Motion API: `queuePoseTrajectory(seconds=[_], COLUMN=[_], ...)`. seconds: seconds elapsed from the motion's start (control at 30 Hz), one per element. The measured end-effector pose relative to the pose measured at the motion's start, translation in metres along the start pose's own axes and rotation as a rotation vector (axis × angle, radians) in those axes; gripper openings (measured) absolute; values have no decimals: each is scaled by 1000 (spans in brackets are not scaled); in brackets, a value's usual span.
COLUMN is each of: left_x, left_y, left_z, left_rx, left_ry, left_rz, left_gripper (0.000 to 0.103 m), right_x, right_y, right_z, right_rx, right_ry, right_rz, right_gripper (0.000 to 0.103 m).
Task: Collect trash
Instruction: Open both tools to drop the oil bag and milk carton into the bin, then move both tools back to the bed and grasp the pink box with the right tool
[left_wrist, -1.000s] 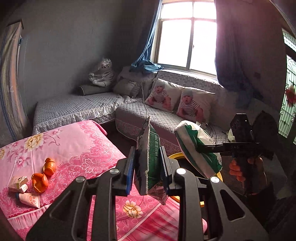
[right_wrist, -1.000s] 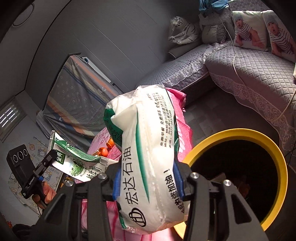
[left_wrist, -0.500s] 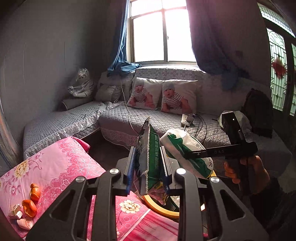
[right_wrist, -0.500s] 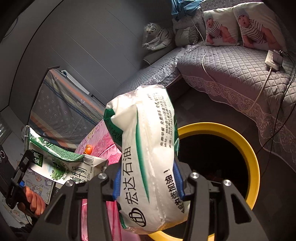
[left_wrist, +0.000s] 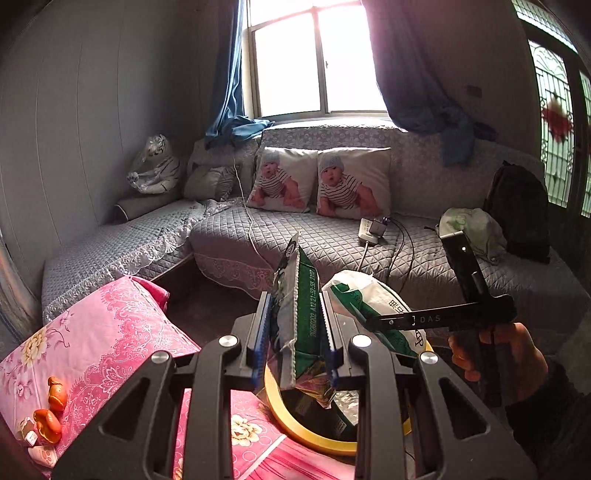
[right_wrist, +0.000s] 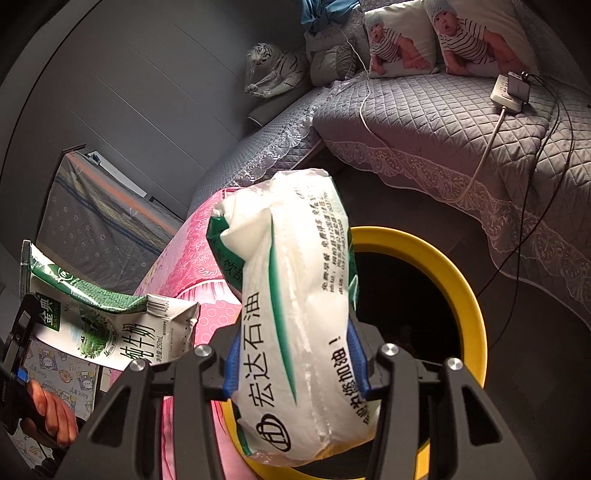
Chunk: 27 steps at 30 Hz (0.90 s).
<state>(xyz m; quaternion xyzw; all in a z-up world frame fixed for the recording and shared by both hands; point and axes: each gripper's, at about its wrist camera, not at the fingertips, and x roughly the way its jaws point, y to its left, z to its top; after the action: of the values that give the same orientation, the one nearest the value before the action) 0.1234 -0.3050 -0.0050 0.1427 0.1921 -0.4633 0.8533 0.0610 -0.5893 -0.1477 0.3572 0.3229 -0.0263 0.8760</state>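
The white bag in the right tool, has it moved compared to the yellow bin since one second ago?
Yes. The white bag has come over the yellow bin, whose rim now sits partly behind it.

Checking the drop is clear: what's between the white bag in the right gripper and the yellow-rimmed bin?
Nothing. In the right wrist view the white bag hangs over the yellow-rimmed bin, only air between.

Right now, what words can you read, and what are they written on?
"宏达石油": white plastic bag in the right gripper.
"纯牛奶" and "金典": flattened milk carton in the left gripper.
"DAS": right gripper's side, left wrist view.
The bag's fine print and the carton's date code are too small to read.
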Motion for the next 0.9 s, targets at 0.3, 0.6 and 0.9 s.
queuePoseTrajectory(seconds=[0.3,0.6,0.9], left_x=[53,28,-86], left_y=[15,76,186], left_z=[-16,-34,-56], left_rx=[-146,-361,-551], left_ry=[113,13,-232], left_rz=[-67,58,344], left_gripper=[28,90,94], right_x=[-7,-24,-1], right_y=[-12,-10,113], right_z=[4,6,3], right_rx=[33,24,-391], right_ry=[-40,-105,-86], right_rz=[-79,-139,-44], right_gripper=[63,74,77])
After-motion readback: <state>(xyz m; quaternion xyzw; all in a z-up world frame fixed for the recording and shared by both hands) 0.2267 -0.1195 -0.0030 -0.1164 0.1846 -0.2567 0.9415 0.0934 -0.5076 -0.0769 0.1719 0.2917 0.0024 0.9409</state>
